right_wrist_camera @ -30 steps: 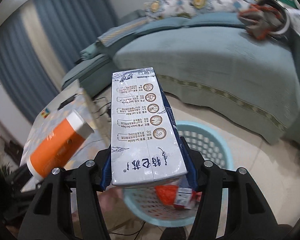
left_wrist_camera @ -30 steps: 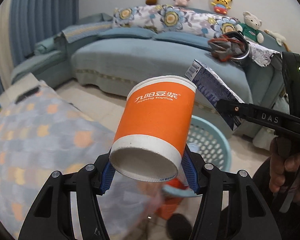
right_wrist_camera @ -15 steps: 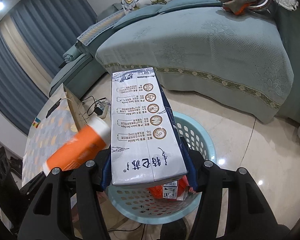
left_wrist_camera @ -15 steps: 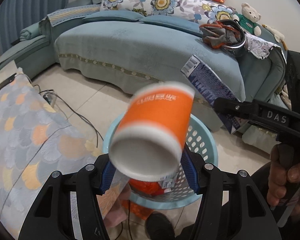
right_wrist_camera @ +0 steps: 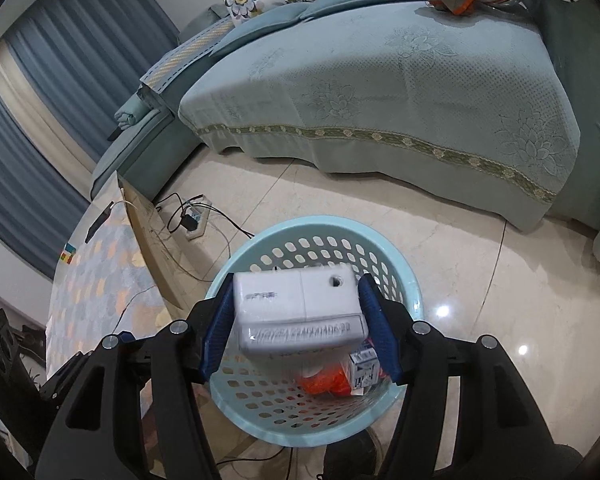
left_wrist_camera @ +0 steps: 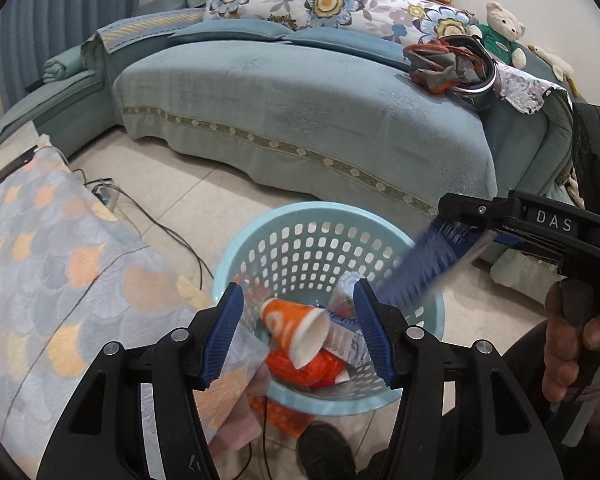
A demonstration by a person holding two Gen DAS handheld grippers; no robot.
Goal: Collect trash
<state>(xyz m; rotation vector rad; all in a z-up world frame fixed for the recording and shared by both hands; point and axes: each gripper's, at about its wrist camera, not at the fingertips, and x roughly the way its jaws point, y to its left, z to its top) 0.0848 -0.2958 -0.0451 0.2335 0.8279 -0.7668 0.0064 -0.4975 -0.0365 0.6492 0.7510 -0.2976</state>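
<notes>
The drop-off step is in hand: the left gripper (left_wrist_camera: 296, 334) is wide apart and empty, the orange cup (left_wrist_camera: 294, 330) lies in the blue basket (right_wrist_camera: 404, 276), and the carton (right_wrist_camera: 300, 314) sits between the right gripper (right_wrist_camera: 298, 330)'s spread fingers, seemingly falling, so next comes more trash.

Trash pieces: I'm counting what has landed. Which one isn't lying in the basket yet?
The white milk carton: blurred, between the right tool's fingers above the basket; the orange cup lies inside.
</notes>
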